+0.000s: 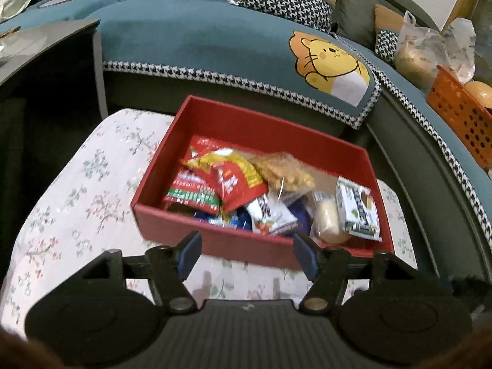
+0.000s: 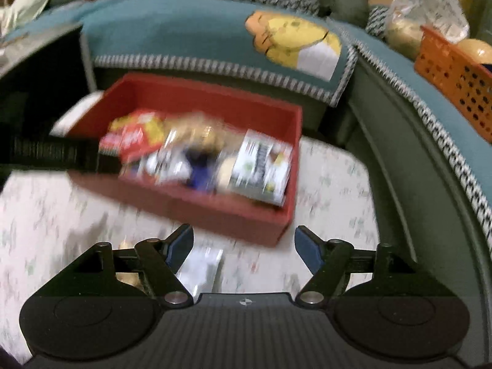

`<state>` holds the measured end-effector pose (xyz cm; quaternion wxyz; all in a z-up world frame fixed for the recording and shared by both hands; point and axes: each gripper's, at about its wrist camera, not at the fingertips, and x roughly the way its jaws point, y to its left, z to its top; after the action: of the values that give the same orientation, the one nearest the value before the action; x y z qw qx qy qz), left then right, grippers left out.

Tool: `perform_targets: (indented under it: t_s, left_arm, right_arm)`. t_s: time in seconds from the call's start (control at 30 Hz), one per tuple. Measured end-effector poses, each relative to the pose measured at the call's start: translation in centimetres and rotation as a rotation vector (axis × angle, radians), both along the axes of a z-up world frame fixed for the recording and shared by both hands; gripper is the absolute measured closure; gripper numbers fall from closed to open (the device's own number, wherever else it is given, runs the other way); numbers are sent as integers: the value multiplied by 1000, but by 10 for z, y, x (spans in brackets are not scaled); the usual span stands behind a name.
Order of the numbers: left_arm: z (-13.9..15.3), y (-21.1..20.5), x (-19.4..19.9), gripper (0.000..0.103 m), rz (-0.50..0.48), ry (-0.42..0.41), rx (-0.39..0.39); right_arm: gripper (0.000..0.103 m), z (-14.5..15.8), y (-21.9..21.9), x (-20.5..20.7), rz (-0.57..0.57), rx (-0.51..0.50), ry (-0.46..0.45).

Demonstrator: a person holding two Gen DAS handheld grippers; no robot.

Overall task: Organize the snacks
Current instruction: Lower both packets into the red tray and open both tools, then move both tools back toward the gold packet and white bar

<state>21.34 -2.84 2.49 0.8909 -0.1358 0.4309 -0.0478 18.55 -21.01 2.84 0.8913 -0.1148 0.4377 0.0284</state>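
A red box [image 1: 270, 123] stands on a floral cloth [image 1: 77, 200] and holds several snack packets: a red-and-yellow bag [image 1: 227, 175], a clear bag of nuts [image 1: 283, 169], a white-and-green carton [image 1: 358, 209] and a pale wrapped bun [image 1: 327, 218]. My left gripper [image 1: 246, 240] is open just before the box's near wall, with nothing between its fingers. The right wrist view is blurred. It shows the red box [image 2: 215, 98] farther off to the left. My right gripper [image 2: 243, 232] is open over the cloth. A silvery packet [image 2: 203, 264] lies on the cloth below it, beside its left finger.
A sofa with a teal cover [image 1: 200, 37] and a lion picture [image 1: 332, 61] runs behind and to the right. An orange basket [image 1: 461, 113] and plastic bags [image 1: 415, 52] sit on it. A dark side table [image 1: 46, 46] stands at the left. A small golden thing [image 2: 127, 276] lies partly hidden by the right gripper.
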Motion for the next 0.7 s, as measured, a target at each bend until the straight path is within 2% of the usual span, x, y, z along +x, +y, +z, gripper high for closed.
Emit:
perform_targets:
  t_s: [0.17, 0.47, 0.57, 0.67, 0.7]
  left_arm:
    - [-3, -1, -12, 17, -32, 19, 10]
    - [-12, -2, -16, 15, -81, 52, 20]
    - [-18, 0, -16, 15, -85, 73, 32]
    - [-24, 2, -15, 15, -105, 98, 34]
    - [-26, 2, -14, 15, -112, 109, 35]
  right_arm:
    - [24, -26, 8, -11, 20, 1, 105]
    - [22, -52, 28, -9, 48, 5, 177]
    - [26, -67, 26, -6, 34, -4, 216]
    - [43, -63, 16, -7, 27, 67, 240]
    - [44, -62, 15, -9, 28, 56, 236]
